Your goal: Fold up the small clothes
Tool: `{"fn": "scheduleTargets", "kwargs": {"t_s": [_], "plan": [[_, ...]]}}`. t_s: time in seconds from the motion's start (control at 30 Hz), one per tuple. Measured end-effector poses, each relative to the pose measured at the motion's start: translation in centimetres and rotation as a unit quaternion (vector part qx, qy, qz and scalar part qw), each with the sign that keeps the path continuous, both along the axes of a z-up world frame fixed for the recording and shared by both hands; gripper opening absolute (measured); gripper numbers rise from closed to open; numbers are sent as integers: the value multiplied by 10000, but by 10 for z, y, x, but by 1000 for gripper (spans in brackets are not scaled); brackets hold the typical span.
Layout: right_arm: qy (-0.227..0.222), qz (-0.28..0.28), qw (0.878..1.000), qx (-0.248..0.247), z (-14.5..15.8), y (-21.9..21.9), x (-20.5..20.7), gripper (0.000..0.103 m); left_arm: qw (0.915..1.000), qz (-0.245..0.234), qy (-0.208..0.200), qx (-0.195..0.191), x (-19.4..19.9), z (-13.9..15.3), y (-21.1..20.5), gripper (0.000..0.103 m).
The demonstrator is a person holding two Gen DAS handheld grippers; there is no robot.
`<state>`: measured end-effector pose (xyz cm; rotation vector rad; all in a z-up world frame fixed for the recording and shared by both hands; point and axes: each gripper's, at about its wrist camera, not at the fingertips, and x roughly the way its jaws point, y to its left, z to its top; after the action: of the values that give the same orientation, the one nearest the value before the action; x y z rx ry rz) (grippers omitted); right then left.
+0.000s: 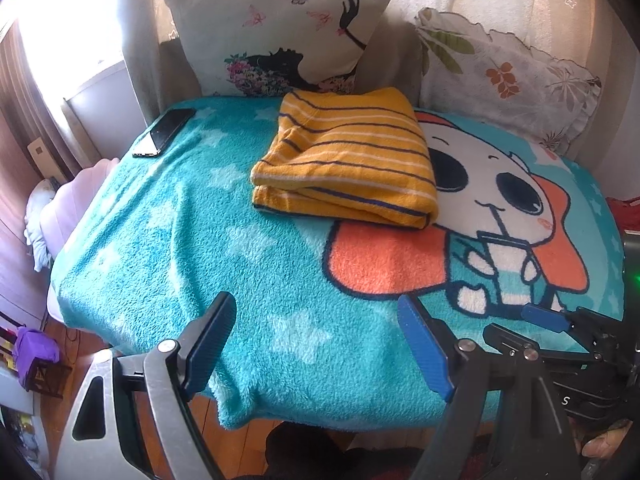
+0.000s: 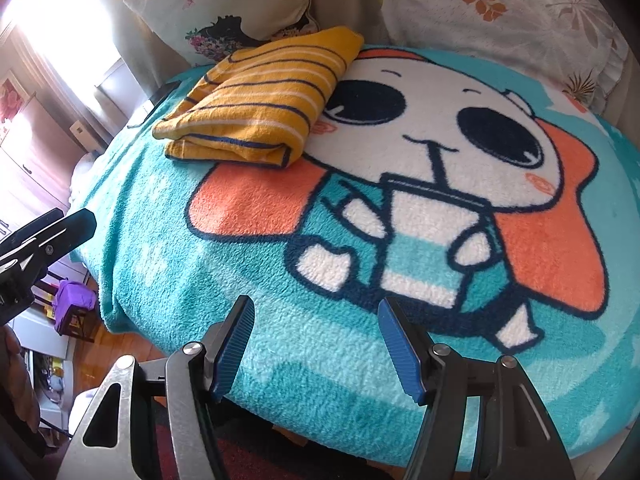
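A yellow garment with dark and white stripes (image 1: 348, 160) lies folded into a thick rectangle on the teal cartoon blanket (image 1: 200, 248), towards the far side; it also shows in the right wrist view (image 2: 260, 100). My left gripper (image 1: 316, 344) is open and empty above the blanket's near edge, well short of the garment. My right gripper (image 2: 316, 344) is open and empty over the blanket's front edge, also apart from the garment. The right gripper's fingers show in the left wrist view (image 1: 544, 316).
A black phone (image 1: 164, 132) lies at the blanket's far left corner. A cushion with a dancer print (image 1: 276, 40) and a leaf-print pillow (image 1: 504, 76) stand behind. Wooden floor (image 1: 248, 436) and a purple-topped stool (image 1: 36, 356) lie below the left edge.
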<state>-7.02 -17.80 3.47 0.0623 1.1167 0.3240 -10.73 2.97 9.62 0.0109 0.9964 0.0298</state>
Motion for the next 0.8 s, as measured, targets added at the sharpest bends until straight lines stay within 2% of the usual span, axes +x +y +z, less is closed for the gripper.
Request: {"fn": "scheduleTargets", "kwargs": {"t_s": [0.1, 0.23, 0.3, 0.37, 0.5, 0.53, 0.6, 0.63, 0.67, 0.8], "plan": [[75, -92, 9999, 24, -3, 4, 5, 69, 9999, -89, 57, -53, 20, -5, 9, 82], [151, -351, 9993, -6, -6, 7, 15, 69, 9996, -138, 96, -237, 67, -18, 29, 82], [198, -476, 9986, -71, -7, 9, 20, 69, 9996, -236, -19, -165, 95, -26, 35, 82], [240, -625, 9976, -156, -7, 13, 26, 69, 9996, -268, 37, -81, 128, -37, 42, 82], [307, -906, 9951, -260, -7, 21, 35, 69, 9974, -409, 297, -523, 185, -57, 62, 82], [338, -976, 9942, -287, -8, 24, 38, 69, 9970, -473, 216, -568, 198, -60, 64, 82], [419, -1076, 9926, -373, -11, 29, 42, 69, 9932, -687, 321, -888, 219, -66, 68, 68], [476, -1118, 9917, -420, -13, 33, 44, 69, 9908, -792, 406, -1023, 225, -68, 68, 32], [535, -1157, 9907, -468, -15, 36, 46, 69, 9885, -864, 569, -1102, 232, -72, 68, 23], [603, -1281, 9877, -659, -14, 45, 53, 69, 9853, -811, 590, -1381, 235, -71, 86, 21]]}}
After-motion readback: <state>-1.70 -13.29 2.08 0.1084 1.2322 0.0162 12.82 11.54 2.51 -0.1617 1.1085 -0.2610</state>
